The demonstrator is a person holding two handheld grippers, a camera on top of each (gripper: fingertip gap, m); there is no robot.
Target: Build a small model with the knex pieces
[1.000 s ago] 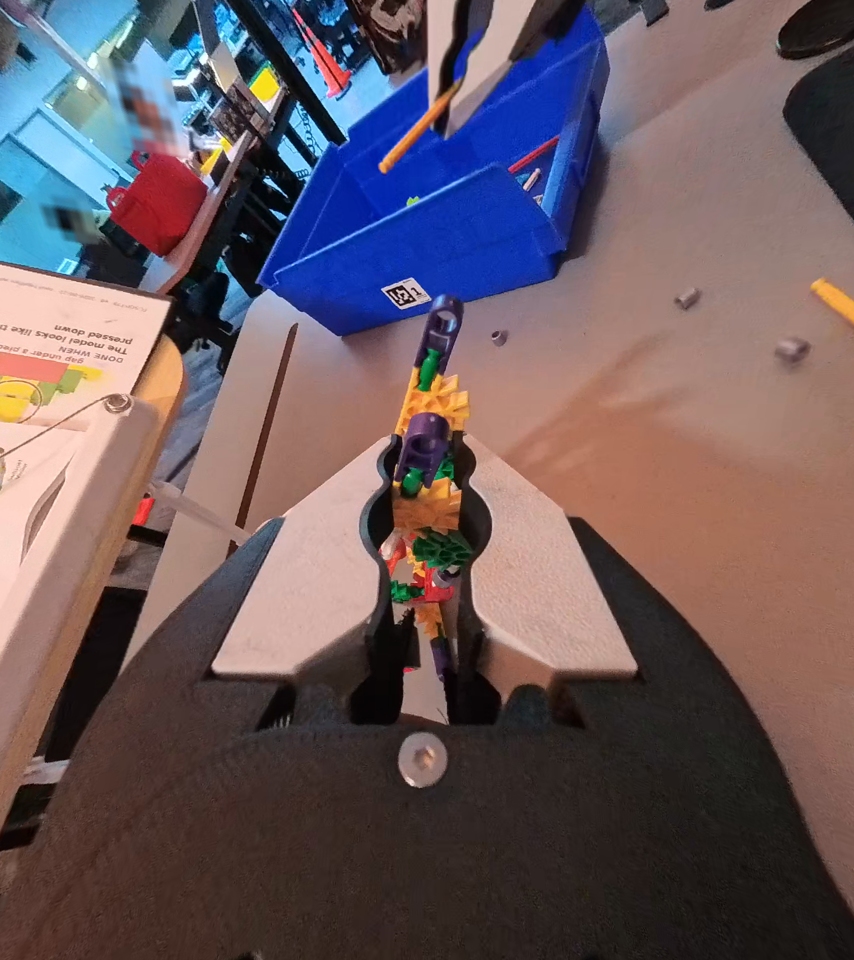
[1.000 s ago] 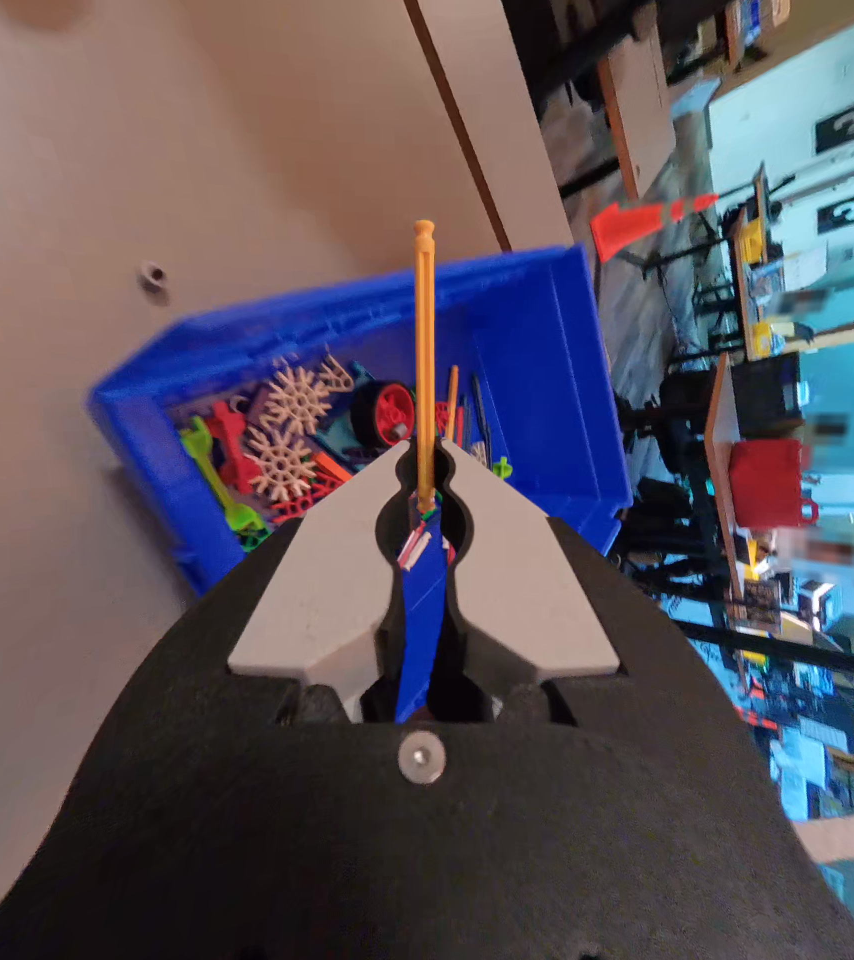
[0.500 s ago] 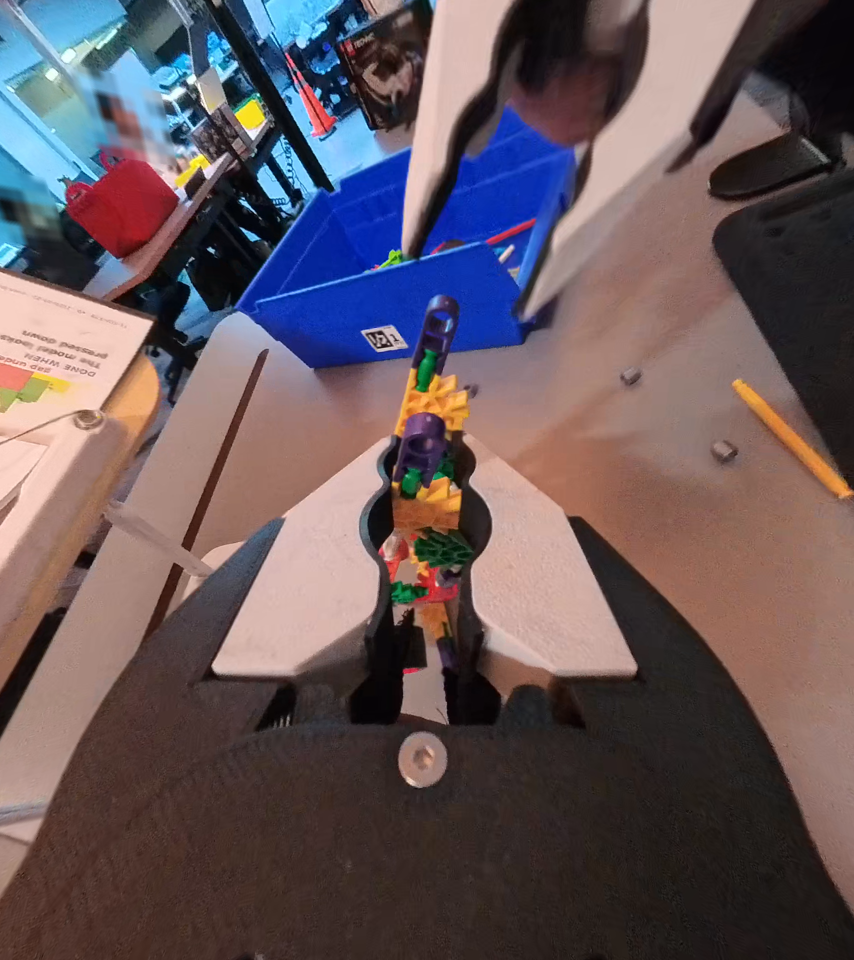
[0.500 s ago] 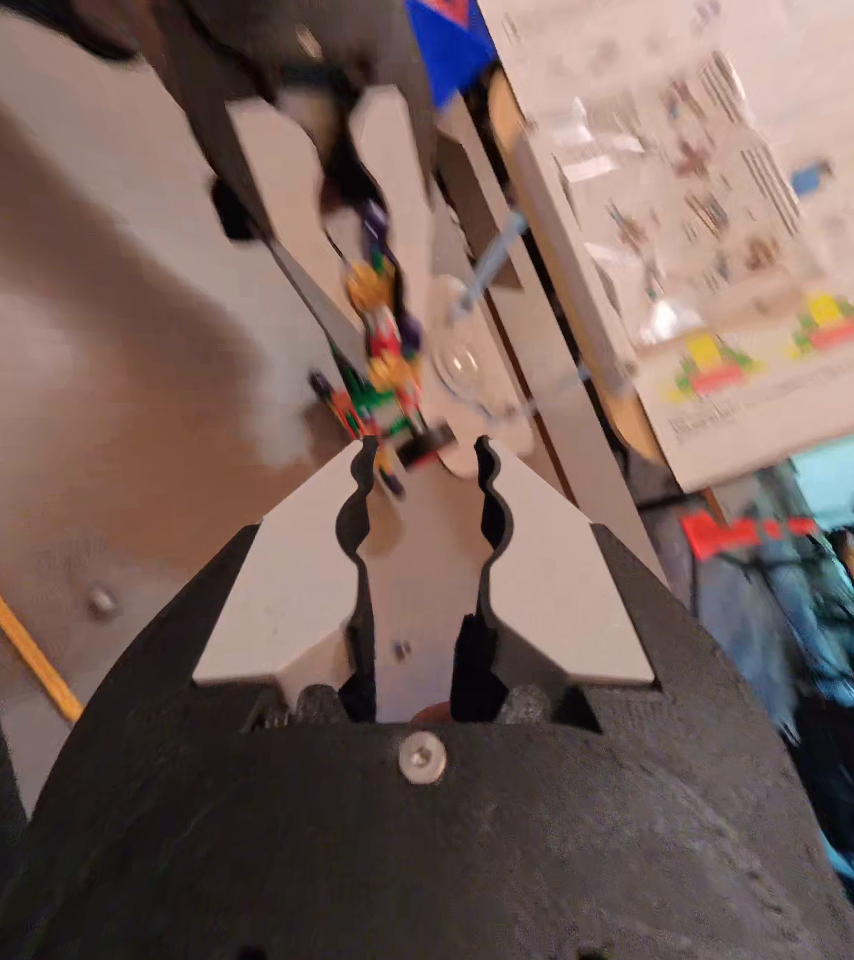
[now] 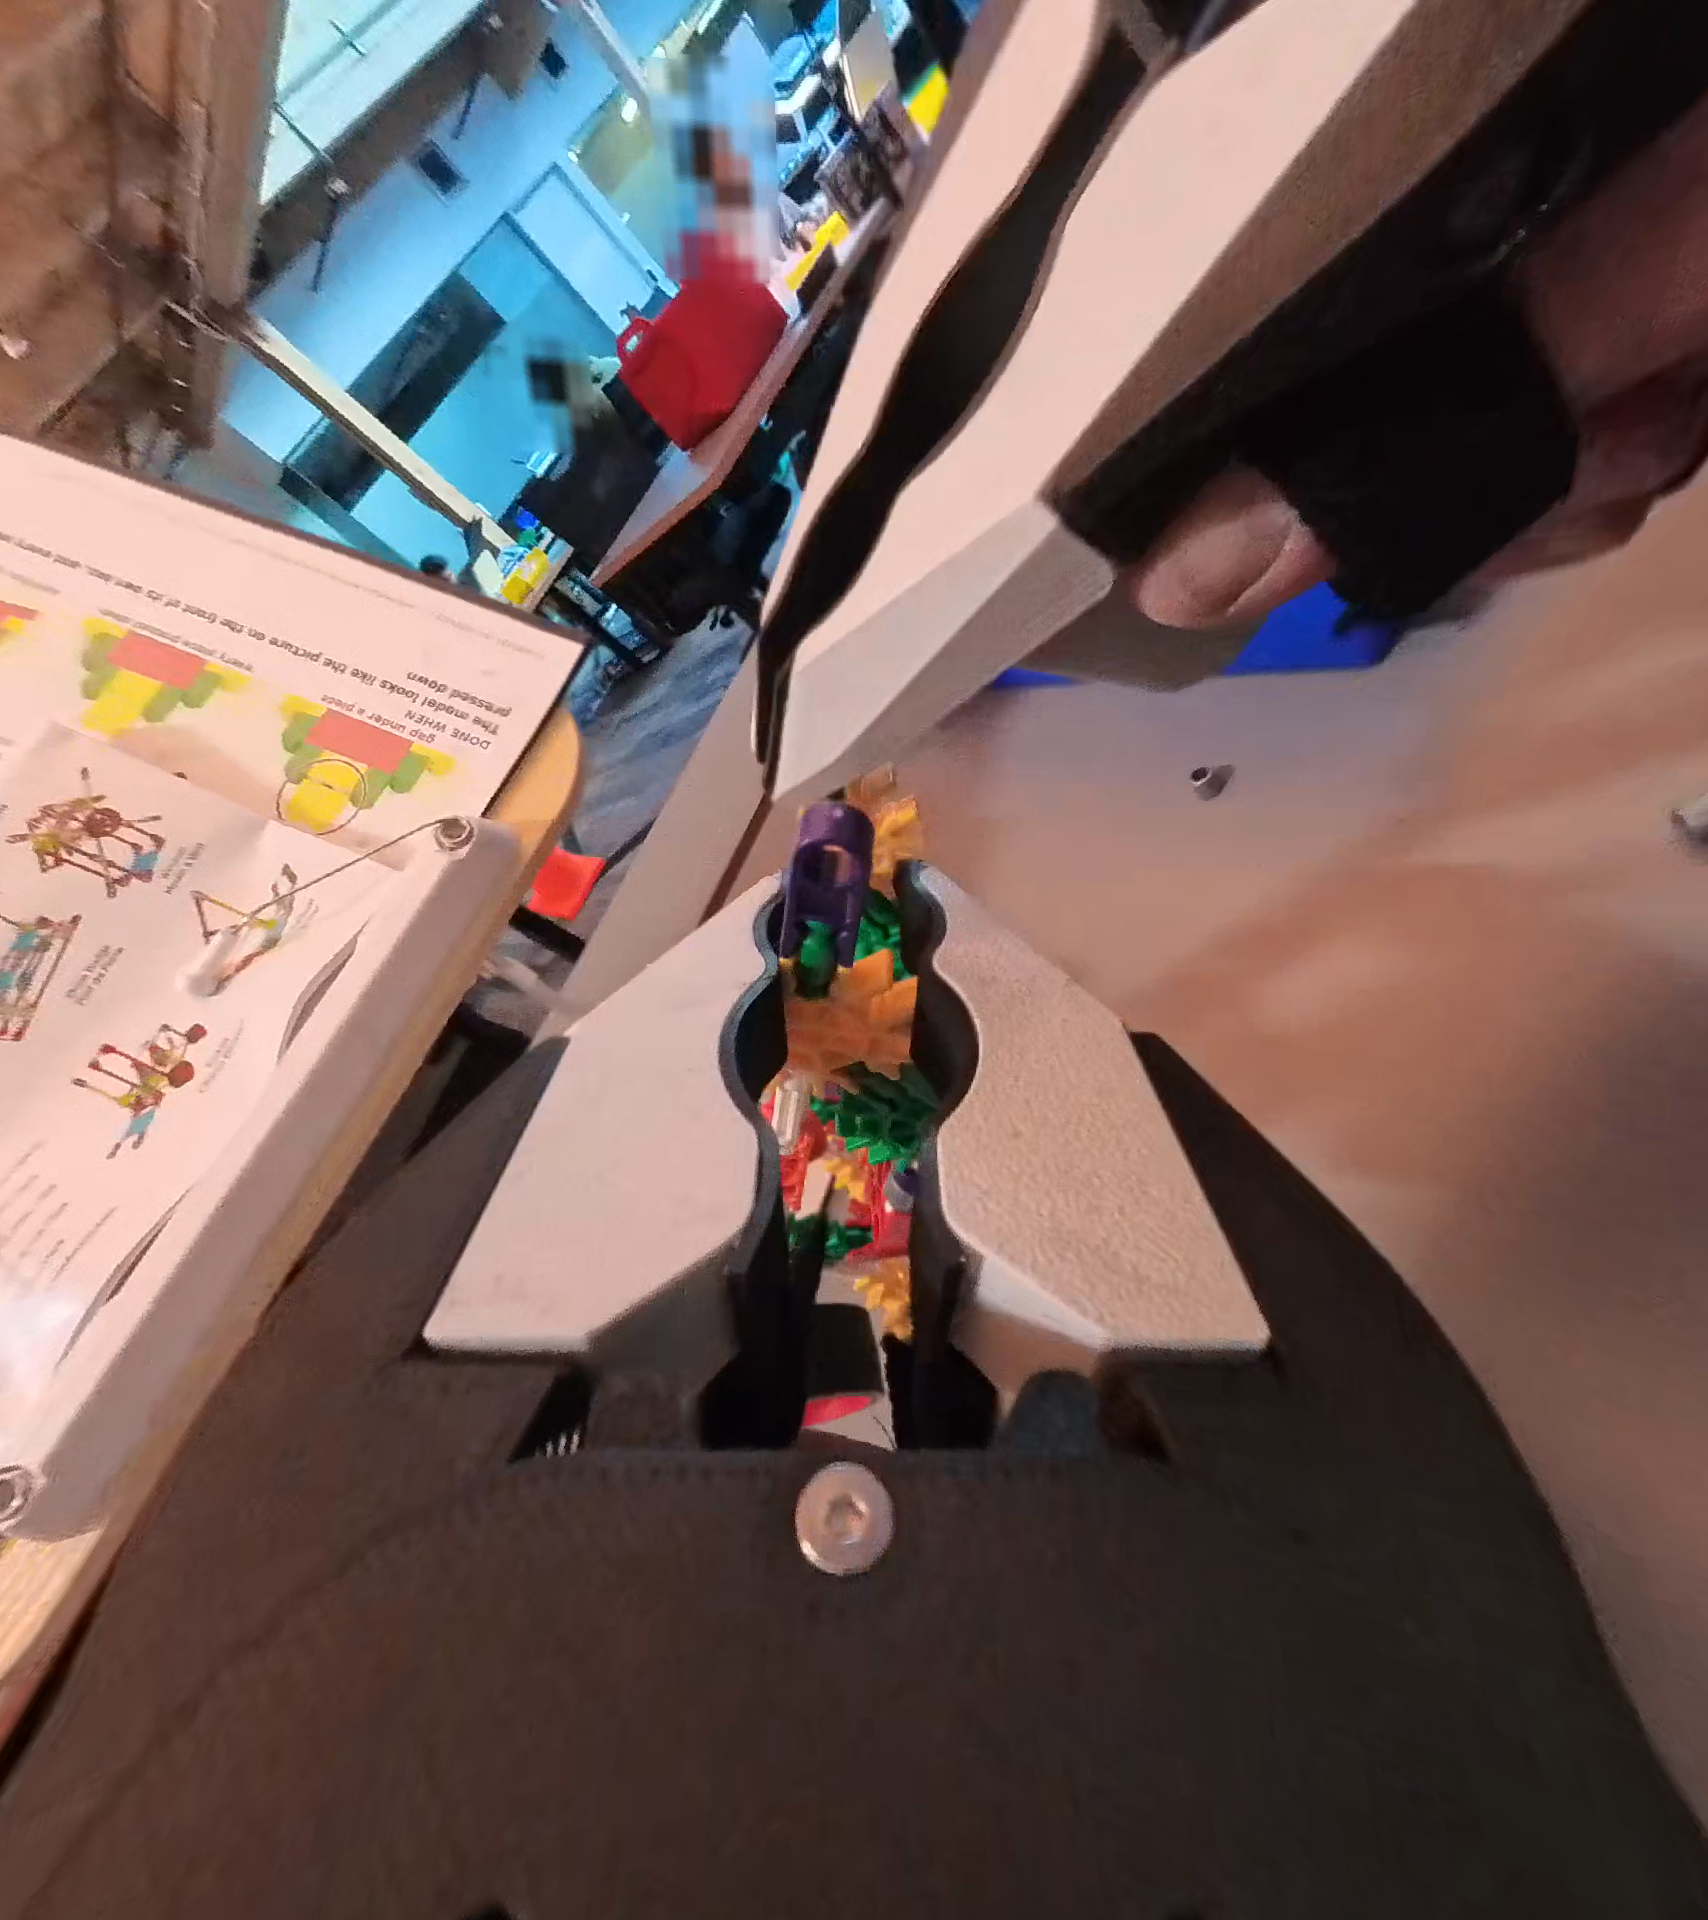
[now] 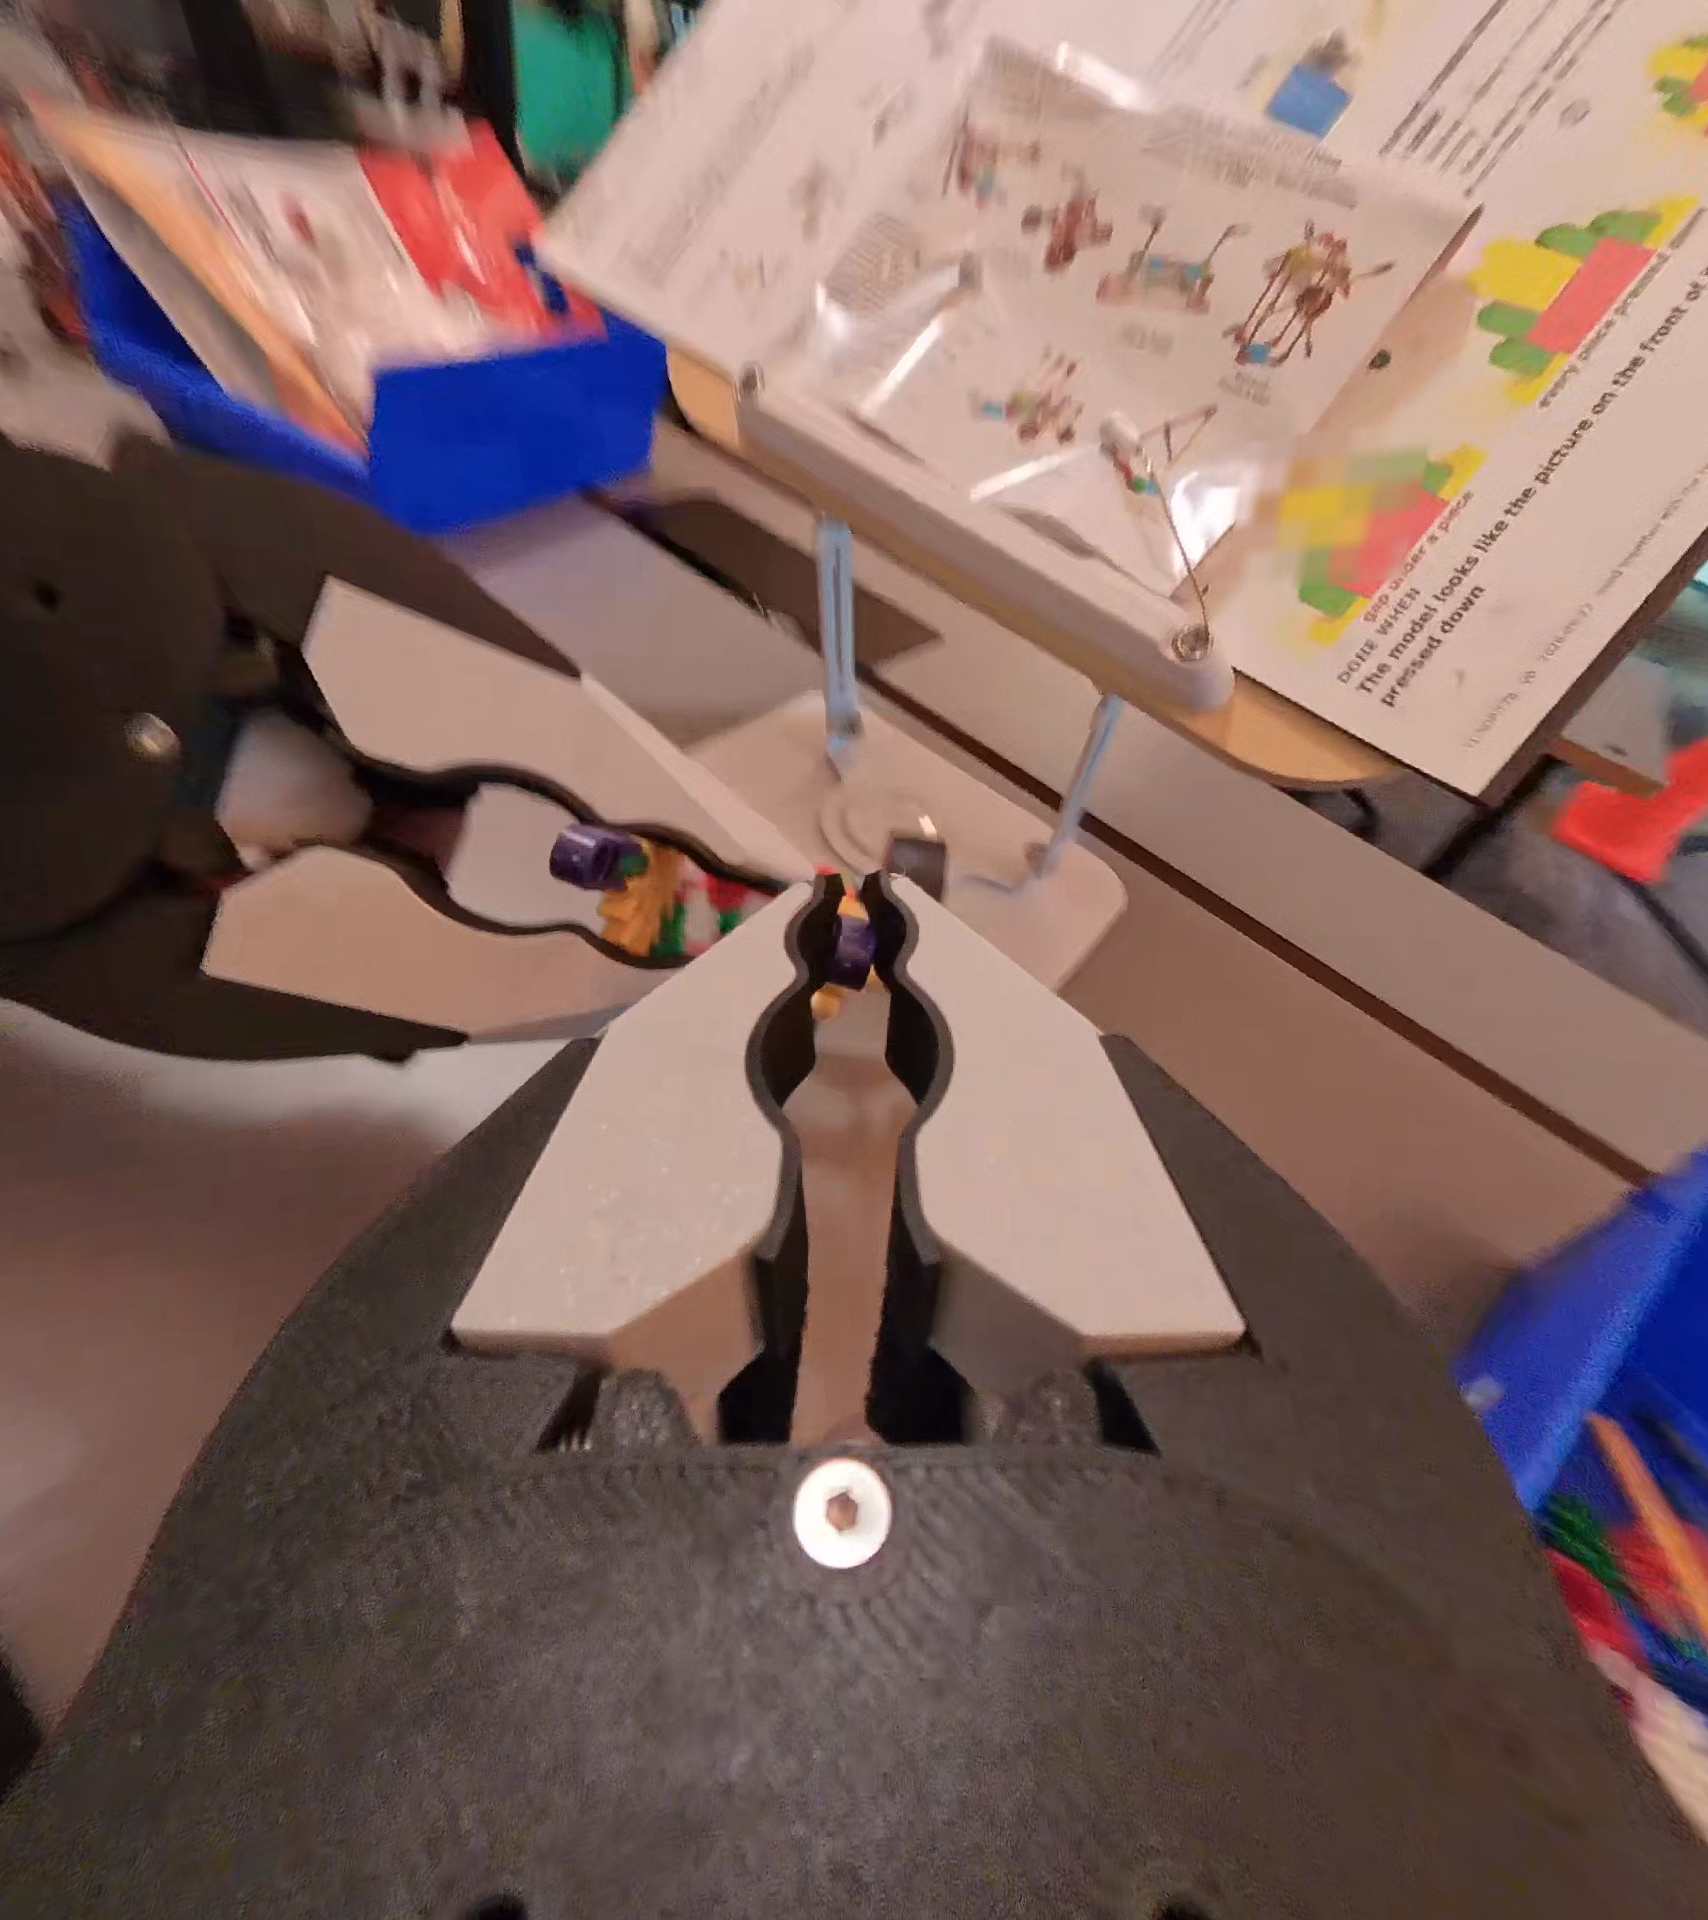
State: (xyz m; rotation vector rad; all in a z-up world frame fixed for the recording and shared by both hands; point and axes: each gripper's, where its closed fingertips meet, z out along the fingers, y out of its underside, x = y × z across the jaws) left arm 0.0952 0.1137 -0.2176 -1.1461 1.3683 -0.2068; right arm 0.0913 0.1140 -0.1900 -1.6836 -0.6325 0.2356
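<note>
Plastic rods and snowflake connectors, yellow, green, red and purple, make up the little construction-toy model [image 5: 845,1049] that my left gripper [image 5: 845,914] has clamped between its fingers above the table [image 5: 1452,987], the purple end piece [image 5: 824,868] poking past the tips. It looks light but snap-fitted, so I judge it could pop apart if twisted, and the stiff connector hubs seem the safest places to take hold. My right gripper [image 6: 852,899] meets it head-on, its fingers nearly closed around that purple end [image 6: 852,940], though I cannot tell whether they truly pinch it; an instruction stand [image 6: 1089,582] rises just behind.
</note>
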